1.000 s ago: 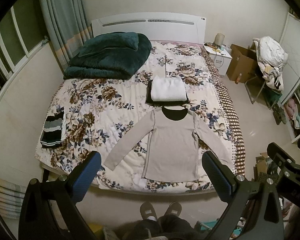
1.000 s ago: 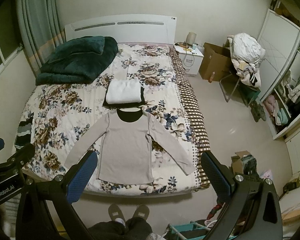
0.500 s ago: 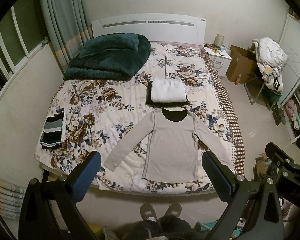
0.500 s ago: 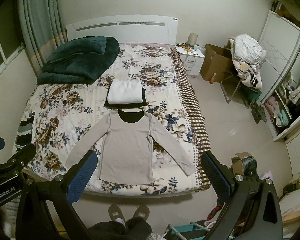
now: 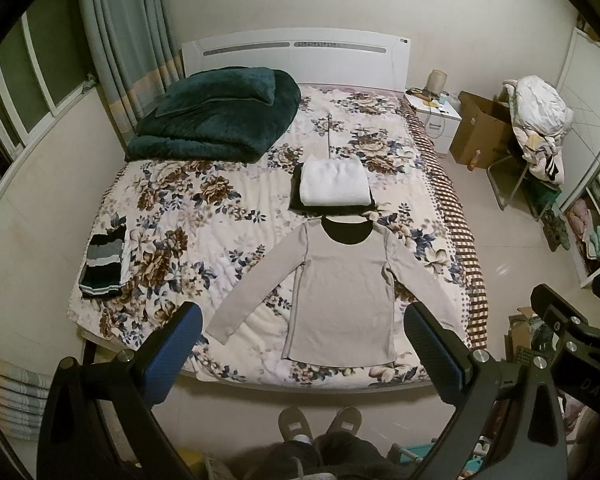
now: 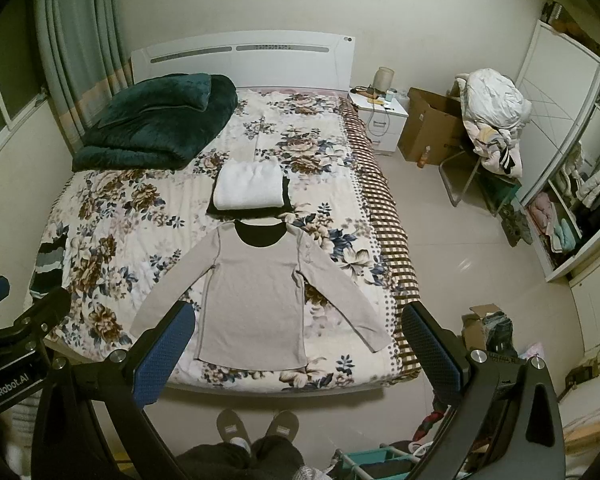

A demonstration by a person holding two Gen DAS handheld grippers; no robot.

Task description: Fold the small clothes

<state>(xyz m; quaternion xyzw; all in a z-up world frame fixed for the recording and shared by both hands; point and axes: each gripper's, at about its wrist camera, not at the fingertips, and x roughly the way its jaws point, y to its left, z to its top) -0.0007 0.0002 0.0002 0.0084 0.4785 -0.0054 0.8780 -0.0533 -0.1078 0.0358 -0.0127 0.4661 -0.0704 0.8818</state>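
Both grippers open above the bed's foot, shirt laid flat

The left gripper (image 5: 300,344) and right gripper (image 6: 296,340) hang with jaws spread wide, holding nothing. Beyond them a grey long-sleeved shirt (image 5: 342,292) (image 6: 256,292) with a dark collar lies smooth on the bed (image 5: 180,216) near its foot edge, sleeves angled outward. Just past its collar sits a folded white top (image 5: 334,184) on a dark garment.

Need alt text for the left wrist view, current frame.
A beige long-sleeved top lies flat, sleeves spread, at the foot of a floral-covered bed, framed by the open left gripper held above it. Beyond its collar sits a folded white garment on a dark one; a green blanket lies near the headboard.
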